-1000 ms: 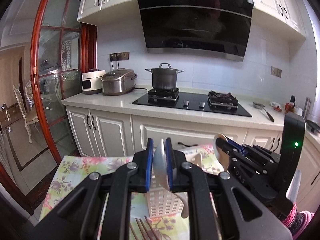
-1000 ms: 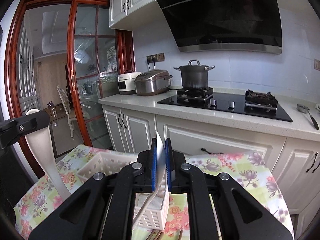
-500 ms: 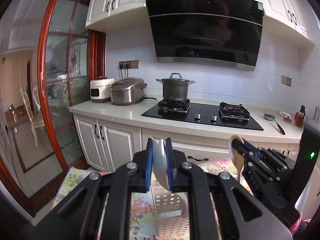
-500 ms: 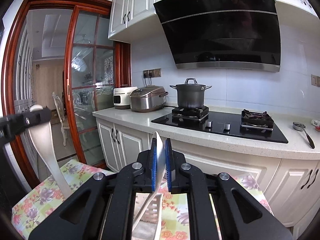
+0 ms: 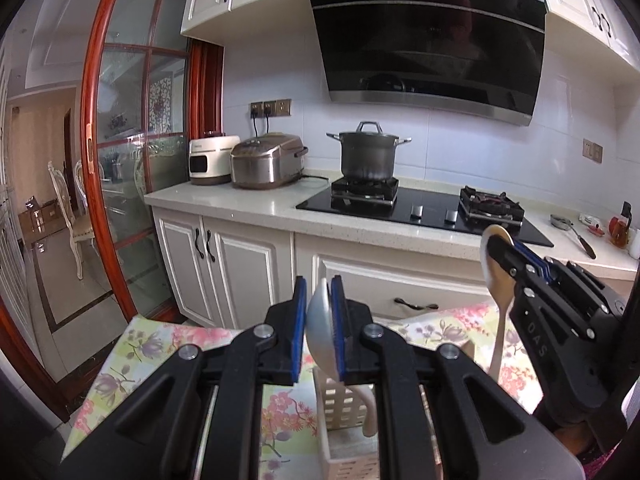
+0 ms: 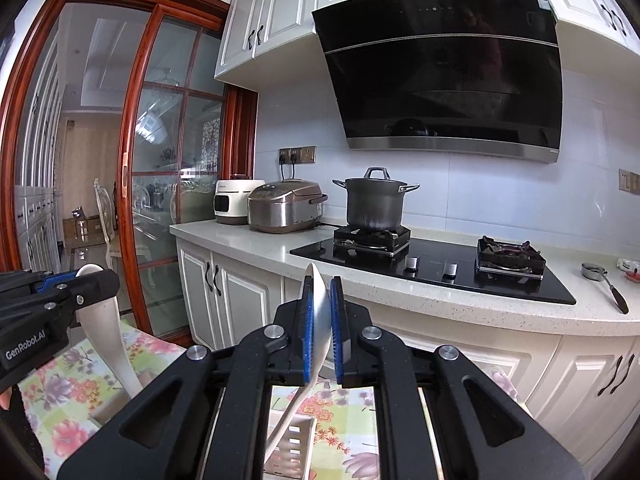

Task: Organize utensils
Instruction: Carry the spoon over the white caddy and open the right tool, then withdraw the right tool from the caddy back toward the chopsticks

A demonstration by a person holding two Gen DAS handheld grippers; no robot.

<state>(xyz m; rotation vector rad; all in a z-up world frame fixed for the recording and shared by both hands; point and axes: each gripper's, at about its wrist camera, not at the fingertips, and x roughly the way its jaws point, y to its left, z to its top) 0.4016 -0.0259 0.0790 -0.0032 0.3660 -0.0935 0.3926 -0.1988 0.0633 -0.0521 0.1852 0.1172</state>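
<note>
We're holding 2 white spoons: left gripper (image 5: pixel 319 312) clamping spoon 1 (image 5: pixel 320 330), right gripper (image 6: pixel 320 312) clamping spoon 2 (image 6: pixel 318 320), over 1 slotted caddy (image 5: pixel 340 404) on the floral cloth (image 5: pixel 152 344).

Left spoon (image 5: pixel 320 324): you hold it by the white bowl, edge-on, handle slanting down into the holder.
Right spoon (image 6: pixel 318 312): white, you pinch its bowl, cream handle angling down-left toward the holder.
Utensil holder (image 5: pixel 340 404): cream slotted plastic, upright on your floral tablecloth, under both spoons.
</note>
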